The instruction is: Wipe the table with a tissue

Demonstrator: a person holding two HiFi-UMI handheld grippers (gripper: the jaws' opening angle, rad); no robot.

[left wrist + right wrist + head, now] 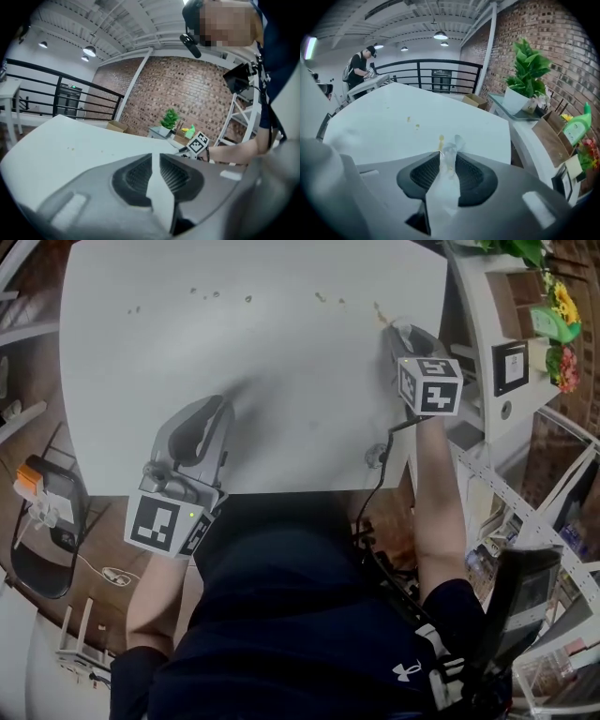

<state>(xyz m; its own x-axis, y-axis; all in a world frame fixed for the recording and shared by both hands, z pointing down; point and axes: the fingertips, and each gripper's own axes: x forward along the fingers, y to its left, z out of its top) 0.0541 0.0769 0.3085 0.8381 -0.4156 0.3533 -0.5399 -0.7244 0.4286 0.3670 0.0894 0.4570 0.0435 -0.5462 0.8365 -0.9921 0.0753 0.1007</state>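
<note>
The white table (281, 399) carries small crumbs (248, 299) and yellowish spots (378, 310) along its far side. At the far right edge my right gripper (401, 334) is shut on a crumpled white tissue (445, 183). The tissue sticks out past the fingertips, just short of a yellow spot (440, 138). In the right gripper view my right gripper (447, 157) points across the table. My left gripper (202, 423) rests low over the table's near left part. In the left gripper view my left gripper (155, 161) has its jaws close together, with nothing held between them.
A white shelf unit (511, 362) with flowers (561, 306) stands right of the table. On it are a potted plant (527, 70) and a green bottle (576, 124). A cable (380, 460) hangs at the near edge. A person (358, 70) works far behind.
</note>
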